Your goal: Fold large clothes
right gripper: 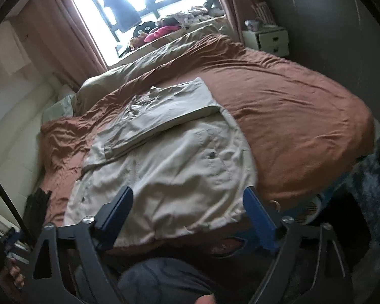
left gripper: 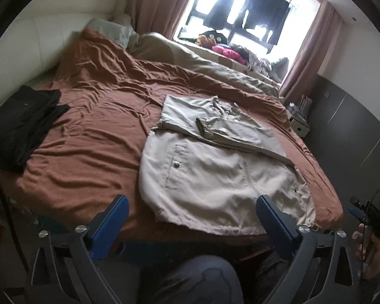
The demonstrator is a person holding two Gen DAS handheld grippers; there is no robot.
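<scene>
A beige jacket (left gripper: 215, 174) lies on the near part of the bed (left gripper: 88, 136), sleeves folded across it. Both the left gripper (left gripper: 190, 217) and right gripper (right gripper: 187, 210) hover spread wide at its near hem, holding nothing.

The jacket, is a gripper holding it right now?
No, both the left gripper and the right gripper hang open above the jacket, pinching nothing.

Wide bare sheet (left gripper: 93, 136) lies open left of the jacket (left gripper: 215, 177), up to the black clothes (left gripper: 22, 126) at the left edge. Right of the jacket in the right view, more open sheet; the duvet (left gripper: 205, 63) bunches along the far side.
</scene>
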